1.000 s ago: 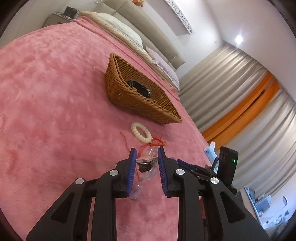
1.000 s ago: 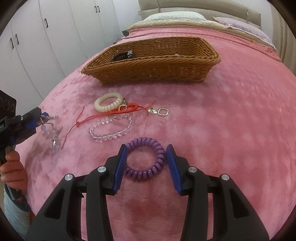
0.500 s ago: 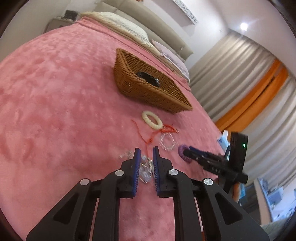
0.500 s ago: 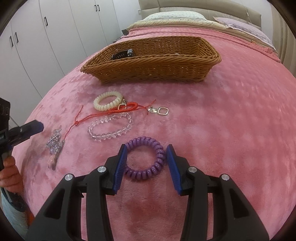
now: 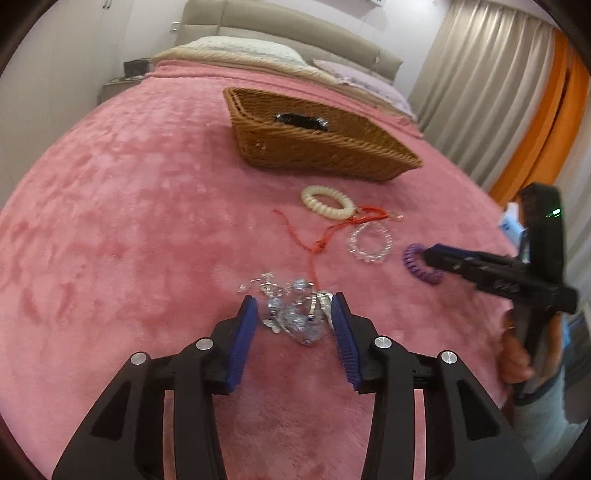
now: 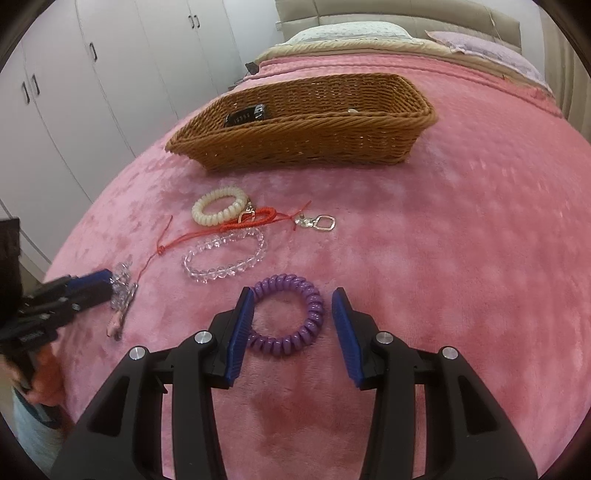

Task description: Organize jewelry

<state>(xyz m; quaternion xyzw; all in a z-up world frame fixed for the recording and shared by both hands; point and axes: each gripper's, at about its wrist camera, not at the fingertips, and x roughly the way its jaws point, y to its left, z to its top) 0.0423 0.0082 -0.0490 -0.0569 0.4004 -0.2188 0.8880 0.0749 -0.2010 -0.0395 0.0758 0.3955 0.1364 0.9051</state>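
Observation:
A heap of clear crystal jewelry (image 5: 295, 321) with a metal clip lies on the pink blanket (image 5: 129, 221) between the fingers of my left gripper (image 5: 293, 301), whose jaws are opening and not pressing on it. The right wrist view shows the same heap (image 6: 122, 291) at the left gripper's tips (image 6: 103, 277). My right gripper (image 6: 292, 299) stands open astride a purple coil bracelet (image 6: 316, 306) that lies flat. Farther on lie a clear bead bracelet (image 6: 221, 258), a red cord (image 6: 236, 225), a cream coil bracelet (image 6: 218, 210) and a silver clasp (image 6: 319, 223). Behind them stands a wicker basket (image 6: 314, 140).
A black item (image 6: 245, 114) lies in the basket's left end. Pillows and a headboard (image 5: 288, 33) close off the far side of the bed. White wardrobe doors (image 6: 92, 74) stand to the left, curtains (image 5: 498, 92) to the right. A person's hand (image 5: 517, 354) holds the right gripper's handle.
My left gripper carried the crystal jewelry down onto the blanket, rolled level and has spread its jaws off it. The right gripper and the purple coil have not moved.

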